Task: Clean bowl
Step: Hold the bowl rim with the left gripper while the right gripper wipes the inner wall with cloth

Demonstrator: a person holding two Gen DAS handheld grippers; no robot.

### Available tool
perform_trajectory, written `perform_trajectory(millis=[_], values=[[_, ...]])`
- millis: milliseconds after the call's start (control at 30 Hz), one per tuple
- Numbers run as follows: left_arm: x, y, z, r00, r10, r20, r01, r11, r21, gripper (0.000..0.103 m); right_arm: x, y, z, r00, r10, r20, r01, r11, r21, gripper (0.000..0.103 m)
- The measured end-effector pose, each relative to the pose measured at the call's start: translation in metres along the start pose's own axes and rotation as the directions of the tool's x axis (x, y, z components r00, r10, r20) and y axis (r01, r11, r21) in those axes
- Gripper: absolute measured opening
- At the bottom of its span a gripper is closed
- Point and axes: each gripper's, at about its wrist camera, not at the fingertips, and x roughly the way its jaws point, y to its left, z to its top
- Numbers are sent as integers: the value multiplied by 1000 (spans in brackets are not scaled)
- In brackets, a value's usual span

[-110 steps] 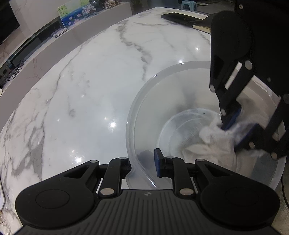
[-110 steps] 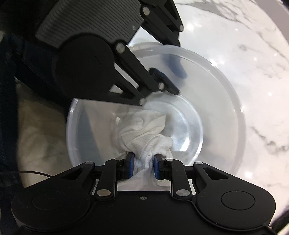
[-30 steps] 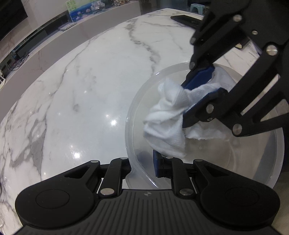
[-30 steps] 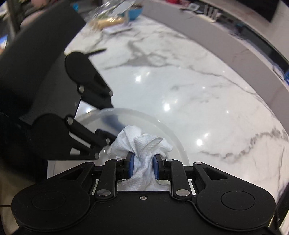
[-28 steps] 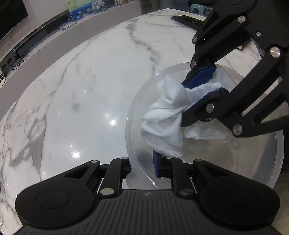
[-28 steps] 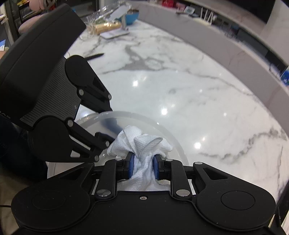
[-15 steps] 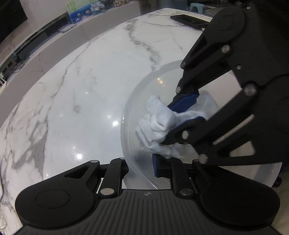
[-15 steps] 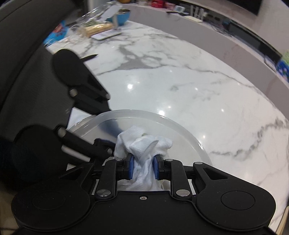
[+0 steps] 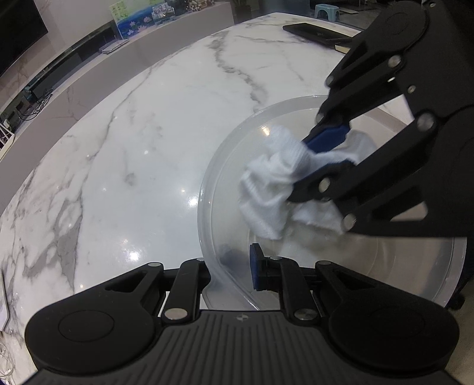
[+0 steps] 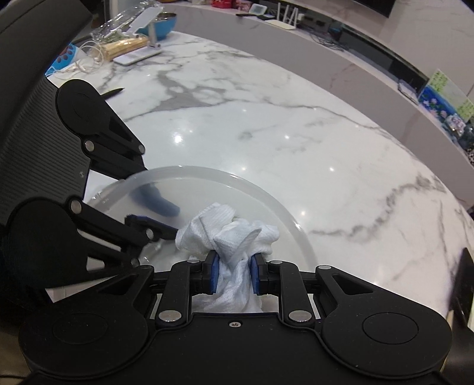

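A clear plastic bowl (image 9: pixel 225 165) is tilted on the marble counter; it also shows in the right wrist view (image 10: pixel 284 213). My left gripper (image 9: pixel 229 271) is shut on the bowl's near wall, one finger outside and one inside. My right gripper (image 10: pixel 234 277) is shut on a crumpled white cloth (image 10: pixel 231 234) and holds it inside the bowl near the upper wall. In the left wrist view the cloth (image 9: pixel 272 183) hangs from the right gripper (image 9: pixel 328 151) above the bowl's floor.
The white marble counter (image 9: pixel 142 142) spreads to the left and beyond the bowl. A dark tablet (image 9: pixel 314 29) lies at the far edge. In the right wrist view a phone stand, cables and a blue bowl (image 10: pixel 163 22) sit at the far left corner.
My right gripper has pulled the cloth back from the near wall toward the far side and a little higher. The bowl stays gripped by my left gripper.
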Motion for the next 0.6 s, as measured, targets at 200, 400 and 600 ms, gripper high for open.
perform_trajectory(millis=[200,400,600], values=[[-4,0,-1,1000,3,0,-3,1000,9,13,-13,-6,-7,1000,-21,-4,21,1000,13,18],[-3,2,-1,1000,3,6,-3,1000,19,14,-3,-6,-2,999,-25,25,24,1000,11,18],[-1,3,0,1000,4,9,-4,1000,26,14,2,-3,3,998,8,68,-8,1000,-6,18]])
